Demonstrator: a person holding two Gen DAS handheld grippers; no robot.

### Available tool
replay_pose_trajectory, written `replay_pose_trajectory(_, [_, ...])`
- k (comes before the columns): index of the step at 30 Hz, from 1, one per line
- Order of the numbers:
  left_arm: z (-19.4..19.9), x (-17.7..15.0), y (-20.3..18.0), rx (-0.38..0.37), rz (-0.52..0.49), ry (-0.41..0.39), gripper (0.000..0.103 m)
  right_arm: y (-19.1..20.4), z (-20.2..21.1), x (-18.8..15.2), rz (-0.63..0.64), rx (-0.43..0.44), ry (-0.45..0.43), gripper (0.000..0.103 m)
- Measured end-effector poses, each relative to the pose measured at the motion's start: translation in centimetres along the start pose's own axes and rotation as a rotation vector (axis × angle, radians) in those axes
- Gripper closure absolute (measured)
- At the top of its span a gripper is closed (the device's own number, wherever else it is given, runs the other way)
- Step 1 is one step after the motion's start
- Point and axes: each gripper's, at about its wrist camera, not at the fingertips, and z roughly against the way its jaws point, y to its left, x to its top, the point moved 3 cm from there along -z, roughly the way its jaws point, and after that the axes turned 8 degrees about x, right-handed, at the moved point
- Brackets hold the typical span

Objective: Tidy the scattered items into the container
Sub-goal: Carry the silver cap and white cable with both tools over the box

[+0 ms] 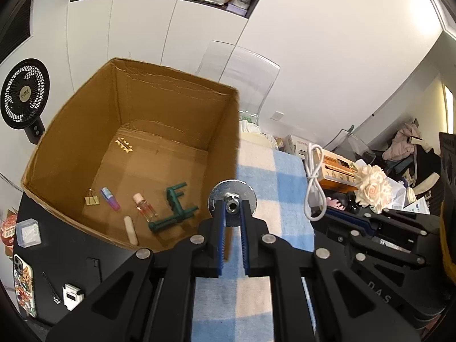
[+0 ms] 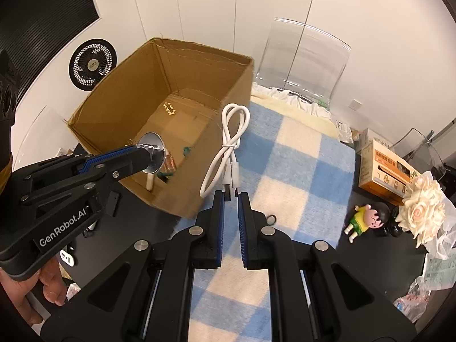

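My left gripper (image 1: 232, 203) is shut on the stem of a round metal disc (image 1: 232, 192), which hangs over the right wall of the open cardboard box (image 1: 176, 77). In the right wrist view the same disc (image 2: 154, 154) sits at the left gripper's tips (image 2: 139, 148), above the box (image 2: 199, 50). My right gripper (image 2: 230, 192) is shut on the plugs of a looped white cable (image 2: 228, 142), held over the checked blanket beside the box. On the box floor lie a green clamp (image 1: 173, 208), a small bottle (image 1: 145, 206), a pink tube (image 1: 109, 198), a binder clip (image 1: 91, 201) and a gold piece (image 1: 124, 145).
A blue-and-cream checked blanket (image 2: 299, 156) covers the surface right of the box. On the black table at left lie a phone (image 1: 24, 285), a white timer (image 1: 71, 296) and a clear case (image 1: 28, 232). A doll (image 2: 367, 218), a rose (image 2: 421, 208), an orange carton (image 2: 382, 171) and a fan (image 2: 92, 64) stand around.
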Motion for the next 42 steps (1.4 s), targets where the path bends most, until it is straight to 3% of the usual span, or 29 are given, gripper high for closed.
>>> replay_pose_trajectory(19, [0.0, 4.2, 8.7, 0.029, 0.073, -0.013, 0.093, 7.0, -3.6, 6.3, 0.054, 0.025, 0.014, 0.098])
replay_pose_trajectory(42, [-2.8, 4.5, 13.3, 0.042, 0.131, 0.058, 0.093, 9.4, -8.2, 8.2, 0.074, 0.051, 0.075, 0.098])
